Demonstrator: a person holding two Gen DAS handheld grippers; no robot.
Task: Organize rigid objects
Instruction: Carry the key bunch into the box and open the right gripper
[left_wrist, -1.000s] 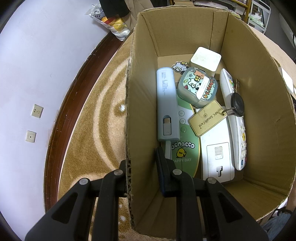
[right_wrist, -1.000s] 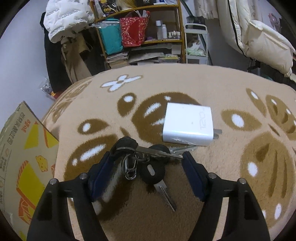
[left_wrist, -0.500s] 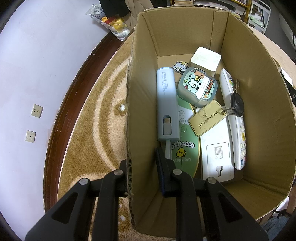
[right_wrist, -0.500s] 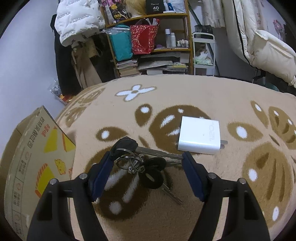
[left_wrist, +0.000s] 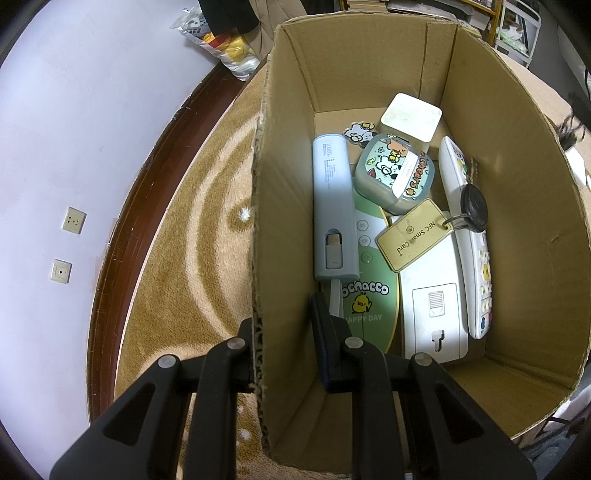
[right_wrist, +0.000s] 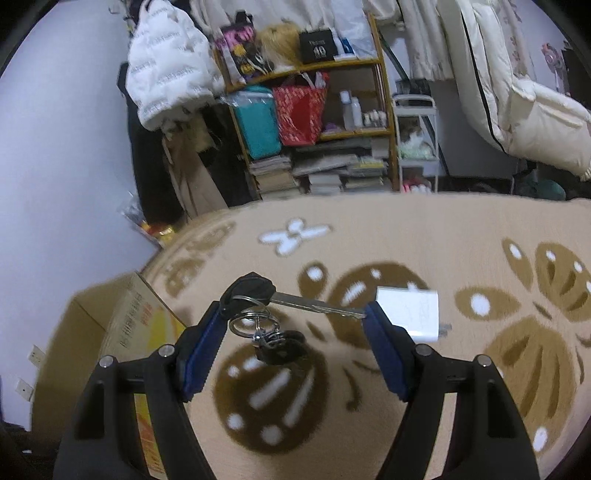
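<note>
My left gripper (left_wrist: 286, 325) is shut on the left wall of a cardboard box (left_wrist: 280, 206), one finger inside and one outside. In the box lie a pale blue power bank (left_wrist: 332, 206), a cartoon case (left_wrist: 393, 177), a white cube (left_wrist: 410, 118), a white remote (left_wrist: 467, 236), a car key with an NFC tag (left_wrist: 413, 234) and a white device (left_wrist: 434, 302). My right gripper (right_wrist: 295, 314) is shut on a bunch of keys (right_wrist: 258, 295), held lengthwise between the pads above the carpet, with rings and a black fob dangling. A white charger (right_wrist: 408, 308) lies on the carpet behind.
The box (right_wrist: 122, 332) shows at the lower left of the right wrist view. A shelf (right_wrist: 310, 122) with bags, books and hanging clothes stands beyond the carpet. A white wall with sockets (left_wrist: 74, 221) and a dark baseboard run left of the box.
My right gripper has lifted the bunch of keys off the carpet and risen; the charger stays behind. My left gripper and the box have not moved.
</note>
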